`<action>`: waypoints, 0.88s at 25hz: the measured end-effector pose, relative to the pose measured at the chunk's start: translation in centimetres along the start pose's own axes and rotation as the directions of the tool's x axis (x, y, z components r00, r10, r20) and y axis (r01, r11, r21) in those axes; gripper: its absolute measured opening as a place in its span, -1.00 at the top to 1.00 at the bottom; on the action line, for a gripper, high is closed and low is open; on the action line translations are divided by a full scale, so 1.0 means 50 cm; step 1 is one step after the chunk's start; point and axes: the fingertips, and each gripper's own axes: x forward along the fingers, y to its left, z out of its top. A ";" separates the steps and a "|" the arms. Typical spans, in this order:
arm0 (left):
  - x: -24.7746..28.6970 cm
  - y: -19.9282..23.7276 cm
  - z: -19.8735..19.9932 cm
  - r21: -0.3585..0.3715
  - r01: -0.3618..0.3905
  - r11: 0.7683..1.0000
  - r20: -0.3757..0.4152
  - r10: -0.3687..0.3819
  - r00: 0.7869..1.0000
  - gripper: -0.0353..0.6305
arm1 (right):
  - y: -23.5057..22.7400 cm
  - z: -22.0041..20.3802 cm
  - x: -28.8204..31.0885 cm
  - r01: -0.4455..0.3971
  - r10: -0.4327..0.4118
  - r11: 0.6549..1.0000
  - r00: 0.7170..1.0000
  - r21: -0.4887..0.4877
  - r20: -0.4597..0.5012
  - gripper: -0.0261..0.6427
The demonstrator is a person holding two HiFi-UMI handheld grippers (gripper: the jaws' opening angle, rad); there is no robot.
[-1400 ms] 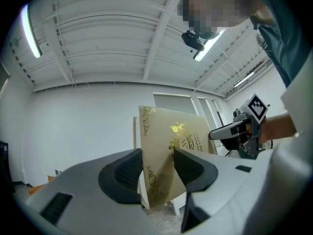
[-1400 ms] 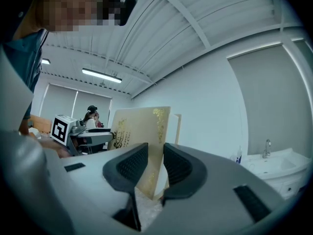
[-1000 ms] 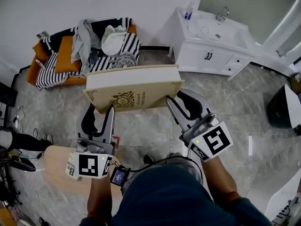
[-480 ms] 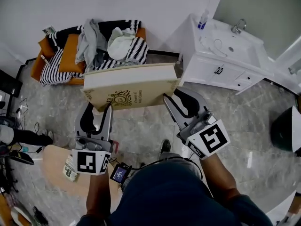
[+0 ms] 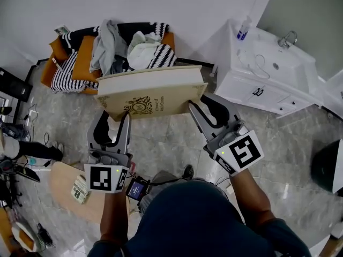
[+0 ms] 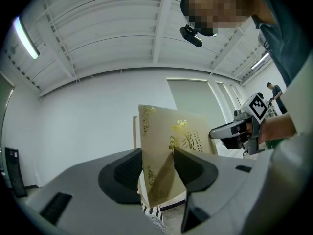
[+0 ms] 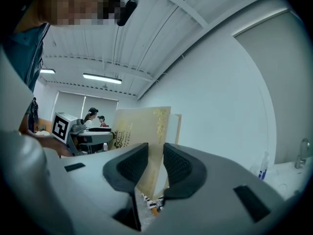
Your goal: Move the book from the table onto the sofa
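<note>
A thick cream book (image 5: 151,94) with gold print on its cover hangs level in the air, carried between both grippers. My left gripper (image 5: 122,118) is shut on its near left corner, and my right gripper (image 5: 194,108) is shut on its near right corner. In the left gripper view the book (image 6: 168,151) stands edge-on between the pads of the left gripper (image 6: 157,168). The right gripper view shows the book (image 7: 142,141) clamped in the right gripper (image 7: 155,166). Just beyond the book lies the orange sofa (image 5: 58,71), heaped with striped cloth and clothes (image 5: 119,47).
A white washbasin cabinet (image 5: 268,71) stands against the wall at the right. A wooden table (image 5: 80,194) with a small booklet lies behind me at lower left. Cables and gear clutter the floor at the far left (image 5: 16,143). Grey marble floor lies below.
Both grippers have carried the book across the floor toward the sofa. The sofa and cabinet have shifted in view; the table has dropped back to the lower left. Both grips are unchanged.
</note>
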 end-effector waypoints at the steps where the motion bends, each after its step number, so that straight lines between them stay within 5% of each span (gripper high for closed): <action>1: 0.015 0.005 -0.002 0.003 -0.002 1.000 -0.003 0.002 1.000 0.34 | -0.012 -0.003 0.010 -0.002 0.002 1.000 1.000 0.003 0.000 0.60; 22: 0.350 0.290 -0.116 -0.009 0.089 0.996 0.012 -0.089 0.996 0.34 | -0.197 -0.060 0.391 0.084 -0.084 0.996 0.996 -0.004 -0.028 0.60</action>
